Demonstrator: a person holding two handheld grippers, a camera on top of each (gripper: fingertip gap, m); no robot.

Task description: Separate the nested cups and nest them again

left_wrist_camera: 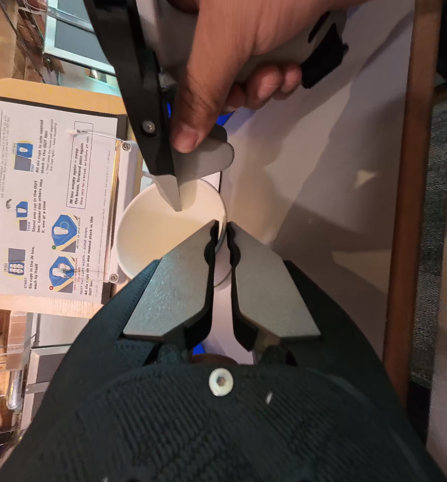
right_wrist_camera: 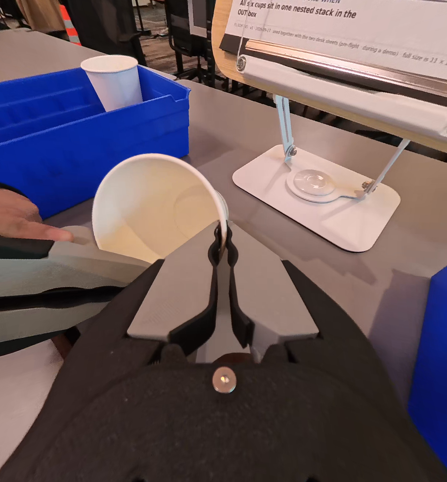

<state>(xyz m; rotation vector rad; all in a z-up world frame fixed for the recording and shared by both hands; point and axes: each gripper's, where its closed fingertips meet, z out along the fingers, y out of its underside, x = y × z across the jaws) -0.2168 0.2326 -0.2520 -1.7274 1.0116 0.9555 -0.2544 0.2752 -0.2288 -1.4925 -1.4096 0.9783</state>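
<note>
Above the grey table (right_wrist_camera: 269, 122), between the two blue bins, a white paper cup (right_wrist_camera: 149, 206) hangs tilted, mouth toward the cameras. The right gripper (right_wrist_camera: 223, 241) is clenched on its rim, one finger inside the wall and one outside; the left gripper (left_wrist_camera: 222, 234) pinches the rim likewise, with a grey edge showing just under the white one, likely a second nested cup. Two grips on one mouth probably serve to hold the outer cup while the inner is drawn out; which gripper holds which layer cannot be told. A hand (left_wrist_camera: 243, 60) steers the right tool from above. One cup (right_wrist_camera: 113, 80) stands upright in the far corner of the blue bin (right_wrist_camera: 86, 146); another blue bin's corner (right_wrist_camera: 441, 365) shows at right. The white stand base (right_wrist_camera: 347, 221) and its sloping instruction board (right_wrist_camera: 347, 34) sit close behind, so open room lies mainly toward the left bin.
</note>
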